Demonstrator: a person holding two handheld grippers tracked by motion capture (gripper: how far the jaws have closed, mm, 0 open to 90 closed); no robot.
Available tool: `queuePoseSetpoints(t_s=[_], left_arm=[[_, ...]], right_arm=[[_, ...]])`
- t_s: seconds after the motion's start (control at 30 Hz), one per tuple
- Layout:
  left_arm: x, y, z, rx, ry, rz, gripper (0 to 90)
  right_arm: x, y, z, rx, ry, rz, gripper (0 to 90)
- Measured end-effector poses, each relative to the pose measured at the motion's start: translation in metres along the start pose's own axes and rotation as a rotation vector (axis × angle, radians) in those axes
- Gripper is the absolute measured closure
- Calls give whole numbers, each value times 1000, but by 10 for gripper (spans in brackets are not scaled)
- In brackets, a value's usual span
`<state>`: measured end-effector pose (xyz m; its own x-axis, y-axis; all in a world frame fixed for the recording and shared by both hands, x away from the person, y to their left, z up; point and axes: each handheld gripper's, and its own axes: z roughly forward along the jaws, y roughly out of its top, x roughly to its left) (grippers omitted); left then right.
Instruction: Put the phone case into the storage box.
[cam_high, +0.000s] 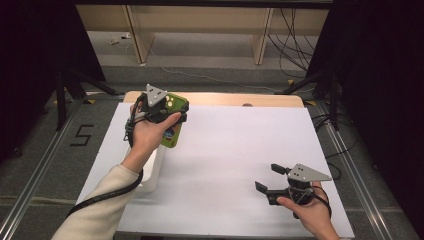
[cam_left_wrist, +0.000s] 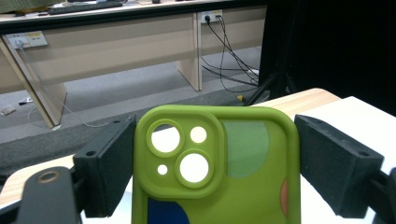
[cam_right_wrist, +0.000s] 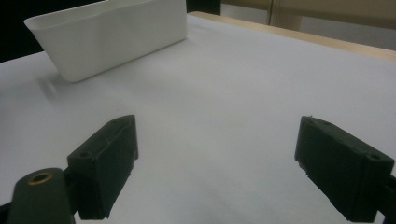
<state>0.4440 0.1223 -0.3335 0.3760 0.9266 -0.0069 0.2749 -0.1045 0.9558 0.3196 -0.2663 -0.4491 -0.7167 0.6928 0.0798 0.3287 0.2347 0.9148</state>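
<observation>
Cream sleeve (cam_high: 95, 212), black cabled gripper (cam_high: 267, 184) with grey triangular plate (cam_high: 308, 173)

i see lots of bare white table (cam_high: 230, 150) in the middle to move across. the white tub (cam_right_wrist: 112, 32) blocks the left side.

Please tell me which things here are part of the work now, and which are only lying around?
Part of the work:
- green phone case, clamped in the left gripper
- white tray, near it

Only around:
- right gripper, open, holding nothing
- cables on the floor
- wooden desks behind
</observation>
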Motion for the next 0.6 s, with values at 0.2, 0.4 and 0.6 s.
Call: queuePoseSetpoints(t_s=[0.2,0.4,0.6], left_arm=[[3,1,-2,-9,12,-1,164],[7,1,-3,-12,23,-4,164],[10,1,-4,-13,31,-3,164]], right_arm=[[0,0,0,0,0,0,144],[0,0,0,0,0,0,144],[0,0,0,1,2,-1,144]])
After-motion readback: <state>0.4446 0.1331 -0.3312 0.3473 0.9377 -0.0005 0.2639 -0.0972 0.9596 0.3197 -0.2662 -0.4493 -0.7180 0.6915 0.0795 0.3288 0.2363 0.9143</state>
